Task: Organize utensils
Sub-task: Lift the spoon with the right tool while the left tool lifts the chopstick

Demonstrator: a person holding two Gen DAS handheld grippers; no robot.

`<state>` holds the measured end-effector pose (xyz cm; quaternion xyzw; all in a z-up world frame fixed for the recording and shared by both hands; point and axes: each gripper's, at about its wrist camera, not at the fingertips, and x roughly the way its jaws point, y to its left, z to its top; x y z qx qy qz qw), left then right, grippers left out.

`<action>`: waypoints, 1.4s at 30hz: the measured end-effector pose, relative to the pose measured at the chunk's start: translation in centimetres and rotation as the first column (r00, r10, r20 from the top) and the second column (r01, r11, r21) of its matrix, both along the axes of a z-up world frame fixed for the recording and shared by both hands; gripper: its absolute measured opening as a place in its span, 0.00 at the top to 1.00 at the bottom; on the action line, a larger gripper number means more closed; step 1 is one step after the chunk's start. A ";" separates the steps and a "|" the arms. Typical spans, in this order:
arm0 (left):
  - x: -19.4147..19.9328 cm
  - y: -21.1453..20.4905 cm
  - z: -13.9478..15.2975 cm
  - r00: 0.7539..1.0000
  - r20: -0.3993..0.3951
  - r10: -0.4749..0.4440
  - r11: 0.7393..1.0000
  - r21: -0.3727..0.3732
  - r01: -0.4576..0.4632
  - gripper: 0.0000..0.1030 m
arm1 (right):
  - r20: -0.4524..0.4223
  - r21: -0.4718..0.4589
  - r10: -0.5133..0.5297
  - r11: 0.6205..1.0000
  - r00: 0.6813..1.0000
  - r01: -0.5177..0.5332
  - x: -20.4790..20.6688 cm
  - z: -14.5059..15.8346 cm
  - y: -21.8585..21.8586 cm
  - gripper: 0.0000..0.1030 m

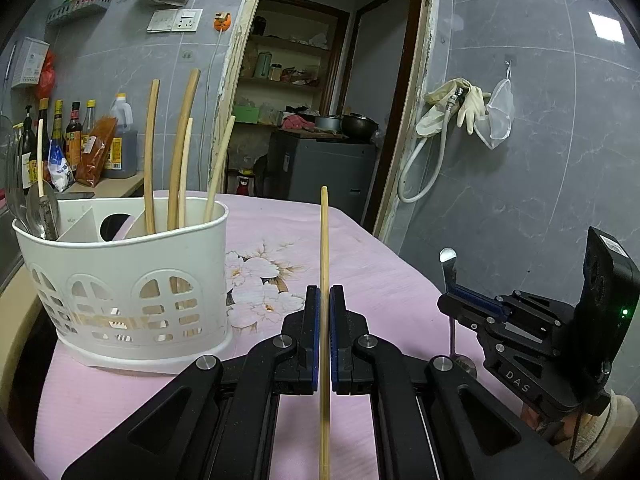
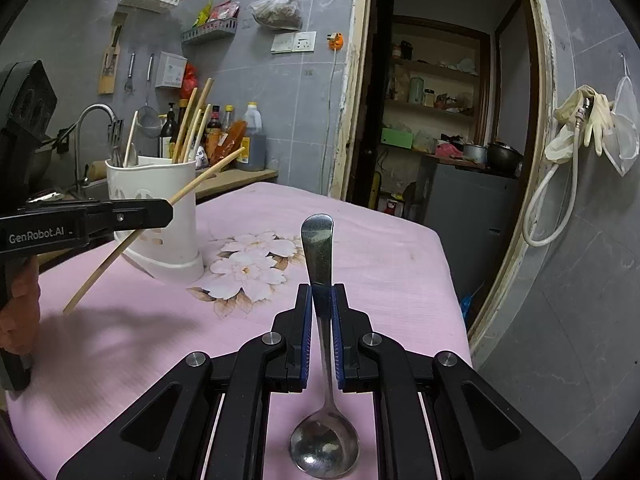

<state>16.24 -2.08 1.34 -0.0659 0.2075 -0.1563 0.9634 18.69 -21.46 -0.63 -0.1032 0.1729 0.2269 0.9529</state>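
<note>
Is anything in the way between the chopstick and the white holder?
Nothing visible. The left gripper is shut on the chopstick, and only bare pink cloth lies between it and the white holder, whose top is open.

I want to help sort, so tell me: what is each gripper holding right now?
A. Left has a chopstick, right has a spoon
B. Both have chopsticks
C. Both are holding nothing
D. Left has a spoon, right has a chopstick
A: the left gripper is shut on a single chopstick, and the right gripper is shut on the handle of a metal spoon, its bowl toward the camera.
</note>
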 end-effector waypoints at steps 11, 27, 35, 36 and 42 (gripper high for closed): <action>-0.1 0.2 0.2 1.000 0.014 0.004 1.000 -0.011 -0.004 0.98 | 0.022 0.026 -0.015 1.000 1.000 0.015 -0.3 0.2 -0.7 0.94; -0.4 0.6 0.7 0.999 0.052 0.008 1.000 -0.025 -0.006 0.98 | 0.061 0.036 -0.019 0.999 0.998 0.017 -1.0 0.4 -0.9 0.94; -0.6 1.1 1.0 0.996 0.083 0.020 0.999 -0.044 -0.016 0.98 | 0.078 0.044 -0.022 0.999 0.997 0.019 -1.4 0.5 -1.2 0.94; -0.6 1.2 1.0 0.996 0.088 0.021 0.999 -0.047 -0.017 0.98 | 0.079 0.044 -0.022 0.999 0.997 0.019 -1.4 0.5 -1.2 0.94; -0.8 1.4 1.1 0.995 0.096 0.021 0.999 -0.045 -0.016 0.98 | 0.082 0.043 -0.022 0.999 0.996 0.018 -1.6 0.5 -1.3 0.95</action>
